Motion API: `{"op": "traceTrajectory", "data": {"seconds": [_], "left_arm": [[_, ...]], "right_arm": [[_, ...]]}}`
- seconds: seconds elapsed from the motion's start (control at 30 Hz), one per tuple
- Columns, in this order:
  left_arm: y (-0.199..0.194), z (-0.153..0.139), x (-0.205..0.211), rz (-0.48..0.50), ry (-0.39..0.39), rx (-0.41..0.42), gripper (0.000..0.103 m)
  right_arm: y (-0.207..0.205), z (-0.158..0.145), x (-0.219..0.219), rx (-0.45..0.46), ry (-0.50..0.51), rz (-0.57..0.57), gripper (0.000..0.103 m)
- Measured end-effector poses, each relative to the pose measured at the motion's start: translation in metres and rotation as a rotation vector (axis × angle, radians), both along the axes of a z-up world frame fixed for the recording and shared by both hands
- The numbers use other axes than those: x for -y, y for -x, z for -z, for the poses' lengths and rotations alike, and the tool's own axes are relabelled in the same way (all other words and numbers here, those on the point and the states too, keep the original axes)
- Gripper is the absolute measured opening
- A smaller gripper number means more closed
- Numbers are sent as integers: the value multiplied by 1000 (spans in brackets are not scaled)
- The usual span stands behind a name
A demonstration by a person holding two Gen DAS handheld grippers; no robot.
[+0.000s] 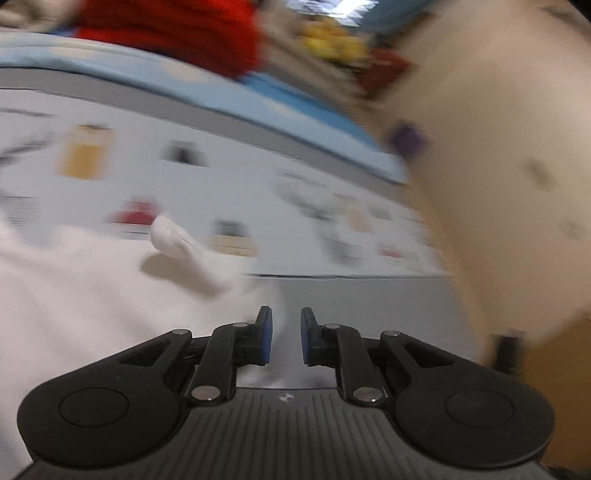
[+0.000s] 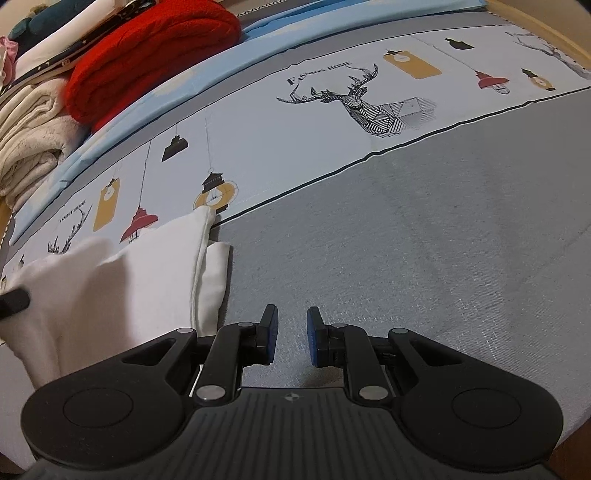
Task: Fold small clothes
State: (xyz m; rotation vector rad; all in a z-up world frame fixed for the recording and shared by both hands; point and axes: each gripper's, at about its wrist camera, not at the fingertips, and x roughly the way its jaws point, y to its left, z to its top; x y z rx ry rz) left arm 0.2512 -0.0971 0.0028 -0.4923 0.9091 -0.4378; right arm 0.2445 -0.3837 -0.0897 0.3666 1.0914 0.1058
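White garment (image 2: 122, 280) left of right hand-held gripper (image 2: 292, 334); both hand-held grippers' jaws apart, empty

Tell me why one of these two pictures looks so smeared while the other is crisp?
Left wrist view: motion blur smears the printed sheet and red blanket; only the left gripper stays sharp. Right wrist view: crisp deer print, white garment, though fisheye bends straight edges.
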Motion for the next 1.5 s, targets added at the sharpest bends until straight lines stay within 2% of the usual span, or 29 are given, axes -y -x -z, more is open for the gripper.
{"op": "traceTrajectory", "data": {"seconds": [0.03,0.07,0.1,0.17,0.3,0.33,0.4,0.47,0.67,0.77,0.87,0.97,1.03,1.07,1.1,1.17,1.27,1.37,1.43,1.5], "left_arm": [[0,-3,13,57,14,16,37],[2,-6,19,80,-10,42,44],[5,-10,21,67,-58,80,48],[6,-12,5,0,-105,85,48],[7,-10,-68,-255,-155,23,46],[9,-10,-85,-307,-172,7,46],[15,-8,-113,-403,-193,-29,46],[21,-6,-139,-467,-187,-71,46],[44,-8,-202,-578,-212,-156,46],[53,-11,-226,-591,-189,-172,47],[59,-14,-246,-600,-206,-178,47],[63,-13,-258,-612,-205,-187,47],[65,-14,-261,-622,-197,-191,47],[65,-14,-262,-626,-193,-191,47],[64,-15,-261,-628,-190,-191,47],[62,-14,-256,-622,-185,-190,47],[56,-13,-241,-598,-173,-187,47],[50,-12,-222,-566,-172,-176,47],[46,-10,-207,-539,-171,-173,47],[41,-8,-191,-504,-181,-170,47]], "right_arm": [[0,-1,-1,2,2,1,17],[-1,-2,-2,5,6,0,17],[-1,-2,-3,7,8,-1,17],[-1,-3,-6,9,9,1,17],[-3,-4,-11,26,-26,1,18],[-3,-5,-15,35,-45,-6,19],[-5,-5,-26,46,-86,-28,28],[-8,-7,-43,61,-132,-68,32],[-18,-9,-115,102,-189,-228,51],[-24,1,-152,70,-167,-291,59],[-29,10,-180,53,-127,-341,66],[-34,22,-199,10,-80,-367,66],[-35,30,-204,-36,-89,-395,65],[-35,31,-207,-37,-92,-414,55],[-33,29,-210,-25,-88,-440,32],[-28,24,-210,-4,-91,-484,6],[-20,3,-189,64,-151,-474,5],[-7,-28,-150,163,-263,-440,5],[9,-47,-119,232,-292,-423,5],[22,-57,-90,263,-295,-413,5]]}}
